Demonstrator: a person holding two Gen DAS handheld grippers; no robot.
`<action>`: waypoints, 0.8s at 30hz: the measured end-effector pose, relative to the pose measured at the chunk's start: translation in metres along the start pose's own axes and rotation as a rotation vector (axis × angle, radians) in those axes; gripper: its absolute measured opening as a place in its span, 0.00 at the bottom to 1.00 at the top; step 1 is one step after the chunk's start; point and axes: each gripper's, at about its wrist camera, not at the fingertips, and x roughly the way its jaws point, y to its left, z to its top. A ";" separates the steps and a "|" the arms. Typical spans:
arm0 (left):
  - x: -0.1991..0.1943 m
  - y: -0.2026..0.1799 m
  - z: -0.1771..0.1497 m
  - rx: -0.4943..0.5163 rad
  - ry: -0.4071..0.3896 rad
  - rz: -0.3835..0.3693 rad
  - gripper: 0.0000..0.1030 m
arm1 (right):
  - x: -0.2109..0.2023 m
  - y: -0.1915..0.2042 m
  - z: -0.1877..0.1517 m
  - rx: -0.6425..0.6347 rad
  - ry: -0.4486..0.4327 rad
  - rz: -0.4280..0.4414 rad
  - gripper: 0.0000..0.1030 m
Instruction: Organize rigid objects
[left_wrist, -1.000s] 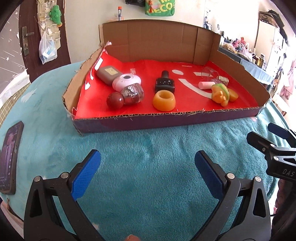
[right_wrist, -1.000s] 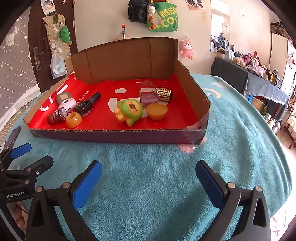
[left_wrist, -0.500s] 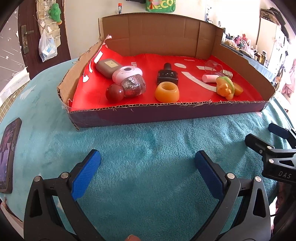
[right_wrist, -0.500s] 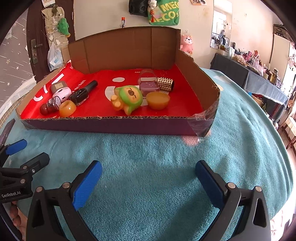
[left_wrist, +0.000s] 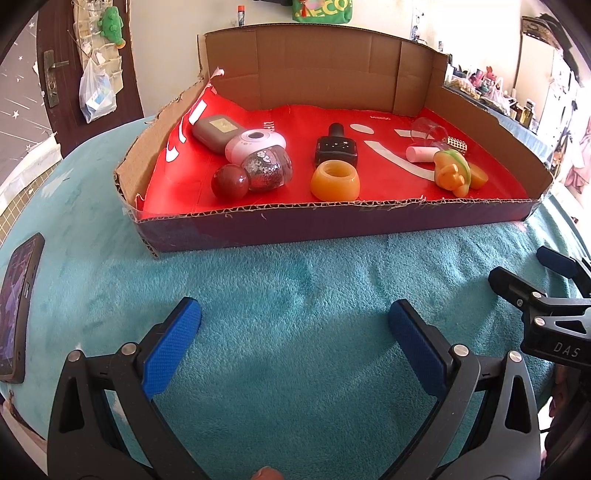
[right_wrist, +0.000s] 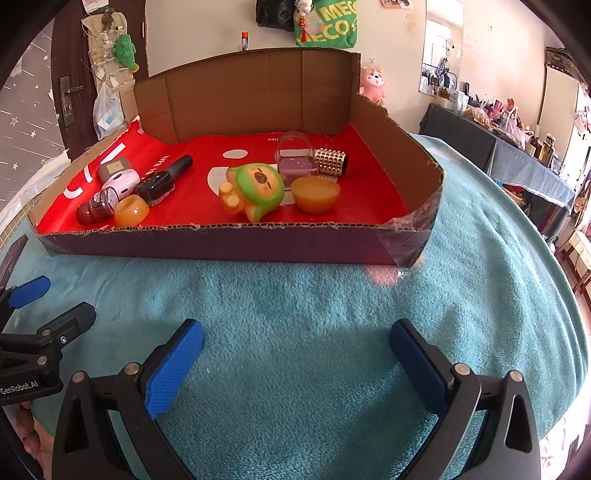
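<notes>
Both grippers, left gripper (left_wrist: 294, 320) and right gripper (right_wrist: 297, 341), hover over the teal counter (right_wrist: 295, 306), jaws wide and empty. The toys and bottles all lie in the cardboard tray (left_wrist: 332, 225) at twelve o'clock: sorted already or awaiting sorting, I can't tell.

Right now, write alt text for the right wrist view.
The open right gripper hovers over a teal blanket, facing a shallow cardboard tray with a red floor. Inside lie a green-hooded toy figure, an orange bowl and a gold studded cylinder.
</notes>
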 end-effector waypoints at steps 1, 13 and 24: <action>0.000 0.000 0.000 -0.001 0.001 0.001 1.00 | 0.000 0.000 0.000 0.000 0.000 0.000 1.00; 0.000 -0.001 0.001 0.000 0.001 0.001 1.00 | 0.000 0.000 0.000 0.000 0.001 0.000 1.00; 0.000 0.000 0.001 -0.001 -0.002 -0.001 1.00 | 0.000 0.000 0.000 0.000 0.000 0.000 1.00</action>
